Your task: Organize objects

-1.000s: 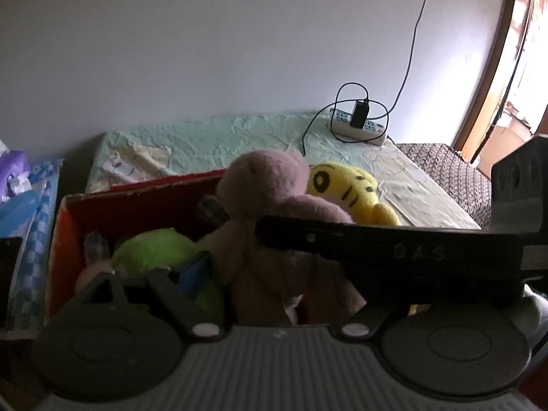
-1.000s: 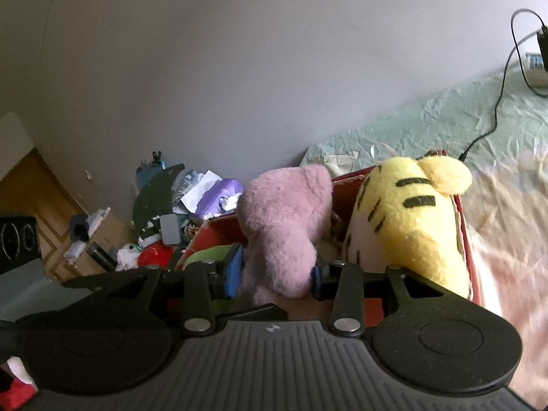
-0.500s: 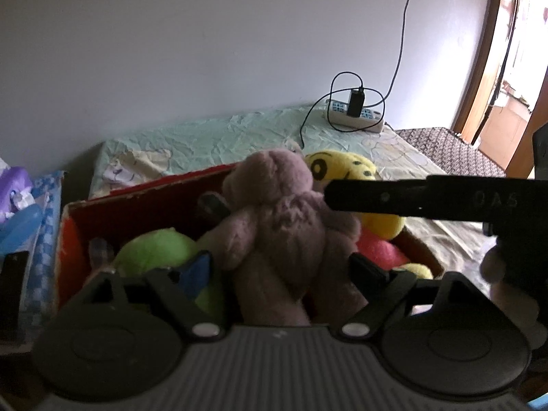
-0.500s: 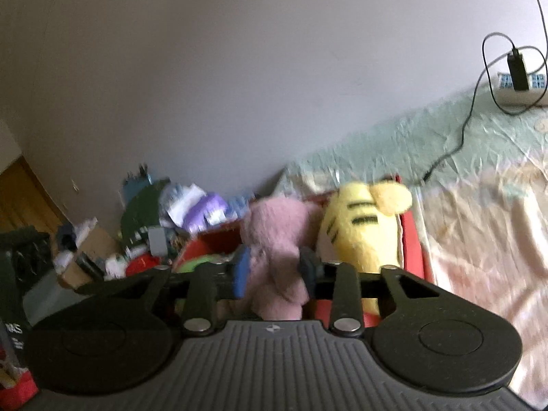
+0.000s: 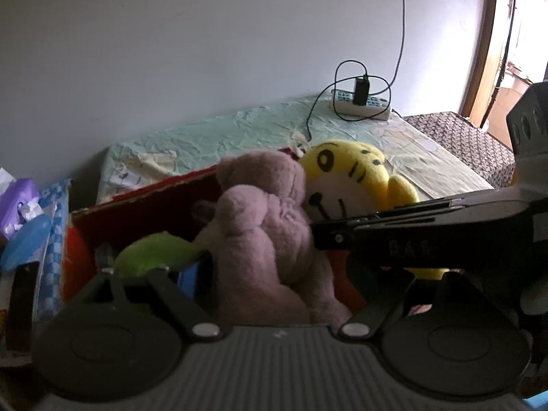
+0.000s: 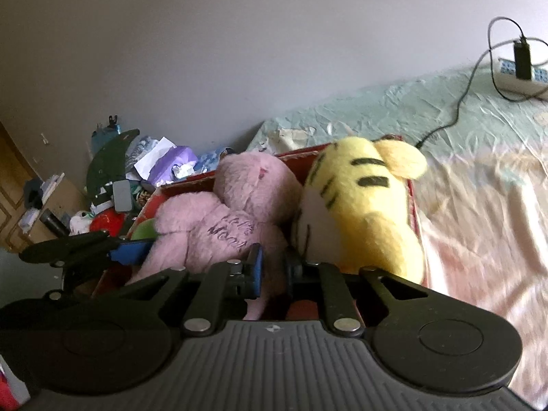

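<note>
- The pink plush bear [image 6: 219, 219] sits in the red box [image 6: 191, 186] on the bed [image 6: 479, 188], leaning against the yellow tiger plush [image 6: 363, 212], with a green plush [image 5: 150, 250] low beside it
- The right tool [image 6: 272, 269] has just been closing; its jaws now stand pressed nearly together, and a thin fold of the bear's pink fur appears to sit between them, though how much is caught is hard to tell
- The left tool [image 5: 274, 274] stands spread wide around the bear's body; its pads do not press on the fur
- Judgement: the step in hand is getting a sure hold on the bear so it can be lifted or reseated in the box
- To do it well, check that the pinch has real stuffing and not only pile; a shallow bite on fur is likely to slip once weight comes on
- Lift slowly and straight up, since the tiger leans on the bear and may topple or drag out with it
- The left tool could close on the bear's torso to share the load, or steady the box wall so the box does not tilt
- Keep clear of the charger cable [image 6: 459, 109] trailing across the bed behind the box
</note>
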`<control>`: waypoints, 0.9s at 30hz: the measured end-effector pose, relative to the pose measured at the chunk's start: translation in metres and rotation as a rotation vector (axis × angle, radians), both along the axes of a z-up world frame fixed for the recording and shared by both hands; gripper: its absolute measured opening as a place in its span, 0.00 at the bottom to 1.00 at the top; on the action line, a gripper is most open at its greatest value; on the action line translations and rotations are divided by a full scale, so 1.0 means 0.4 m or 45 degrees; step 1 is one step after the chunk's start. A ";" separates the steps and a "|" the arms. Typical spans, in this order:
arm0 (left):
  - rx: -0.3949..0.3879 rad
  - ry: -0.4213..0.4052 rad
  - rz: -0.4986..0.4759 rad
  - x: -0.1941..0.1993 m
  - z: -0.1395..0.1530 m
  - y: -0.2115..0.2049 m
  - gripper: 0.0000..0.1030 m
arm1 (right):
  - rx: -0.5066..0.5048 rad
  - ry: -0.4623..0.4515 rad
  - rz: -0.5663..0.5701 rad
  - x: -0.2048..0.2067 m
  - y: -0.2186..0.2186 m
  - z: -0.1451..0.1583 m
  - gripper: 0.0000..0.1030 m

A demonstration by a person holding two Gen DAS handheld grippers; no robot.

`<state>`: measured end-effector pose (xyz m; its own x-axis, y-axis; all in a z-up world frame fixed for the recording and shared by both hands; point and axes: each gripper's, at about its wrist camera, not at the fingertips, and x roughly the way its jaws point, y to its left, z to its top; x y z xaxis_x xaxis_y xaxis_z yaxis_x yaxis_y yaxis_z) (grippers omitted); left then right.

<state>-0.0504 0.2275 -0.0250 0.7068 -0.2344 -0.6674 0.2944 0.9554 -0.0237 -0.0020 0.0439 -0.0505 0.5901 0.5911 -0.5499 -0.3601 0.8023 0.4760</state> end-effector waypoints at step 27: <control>0.137 -0.014 0.265 -0.074 0.100 -0.119 0.92 | -0.214 -0.071 -0.392 -0.147 -0.162 0.092 0.40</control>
